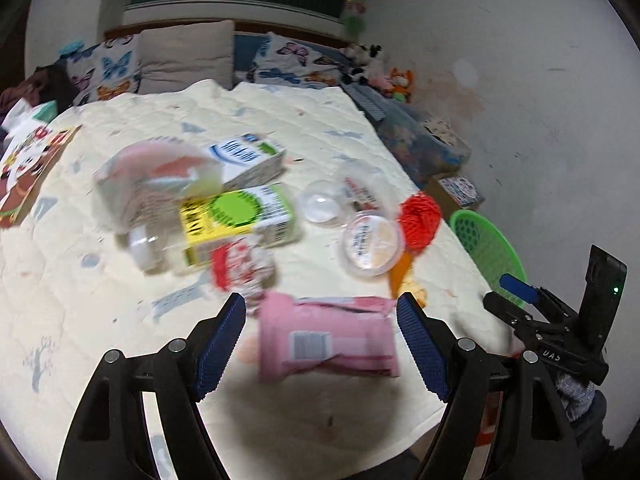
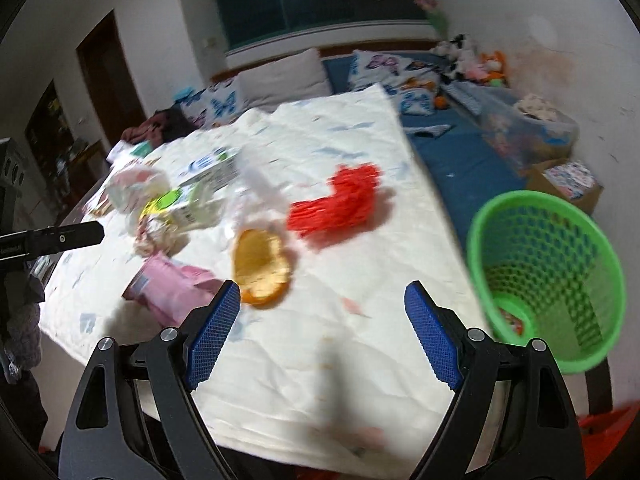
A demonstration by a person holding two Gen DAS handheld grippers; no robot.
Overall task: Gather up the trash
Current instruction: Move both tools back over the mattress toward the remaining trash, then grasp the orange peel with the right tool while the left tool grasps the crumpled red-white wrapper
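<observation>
We're closing in on the litter: our left gripper (image 1: 322,312), jaws wide, frames the pink packet (image 1: 326,344) on the near quilt (image 1: 280,120), our right gripper (image 2: 322,300) gapes empty near the orange peel (image 2: 262,270), so next comes a squeeze, then the green basket (image 2: 548,276) at right.

black left gripper (image 1: 321,312), right gripper (image 2: 322,300): blue ribbed pads, silver screws.

In the left wrist view the pink packet (image 1: 328,336) lies between the open left tongs (image 1: 322,332), with cartons (image 1: 240,216) and cups (image 1: 372,246) crowding the middle of the quilt (image 1: 280,120). In the right wrist view, bare quilt spans the lower centre before the right tongs (image 2: 322,312); the green basket (image 2: 548,276) blocks the right edge.
</observation>
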